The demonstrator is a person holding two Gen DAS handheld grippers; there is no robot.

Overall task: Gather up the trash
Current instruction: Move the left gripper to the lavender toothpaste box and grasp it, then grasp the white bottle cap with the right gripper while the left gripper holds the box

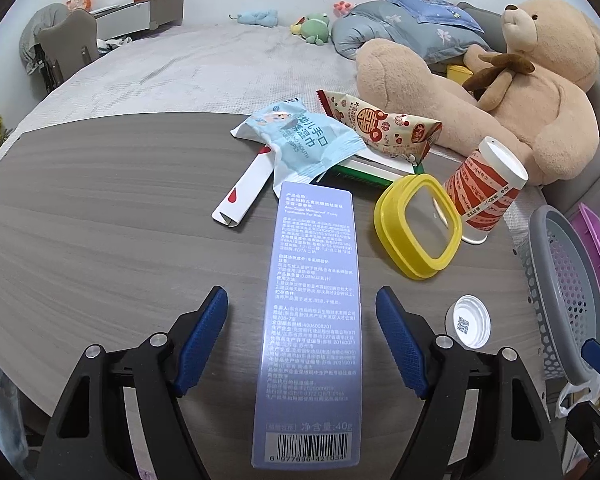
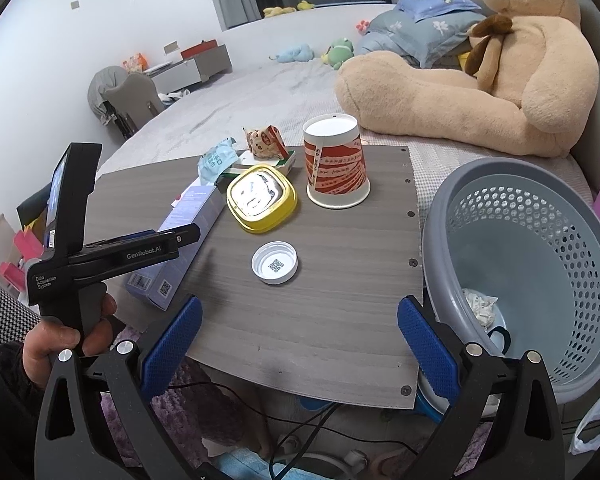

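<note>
A lavender toothpaste box (image 1: pixel 312 320) lies on the wooden table (image 1: pixel 100 240), running between the open fingers of my left gripper (image 1: pixel 302 340); the pads stand apart from its sides. It also shows in the right wrist view (image 2: pixel 180 240). Beyond it lie a light blue wipes packet (image 1: pixel 300 140), a red-patterned snack wrapper (image 1: pixel 380 124), a white sachet (image 1: pixel 244 192), a yellow lid (image 1: pixel 418 226), an upturned paper cup (image 1: pixel 486 188) and a white bottle cap (image 1: pixel 468 322). My right gripper (image 2: pixel 300 344) is open and empty at the table's near edge, close to the cap (image 2: pixel 275 267).
A grey perforated basket (image 2: pixel 540 248) stands to the right of the table, holding crumpled paper (image 2: pixel 478 306). A big teddy bear (image 2: pixel 480 80) lies on the bed behind. Cables run on the floor under the table edge.
</note>
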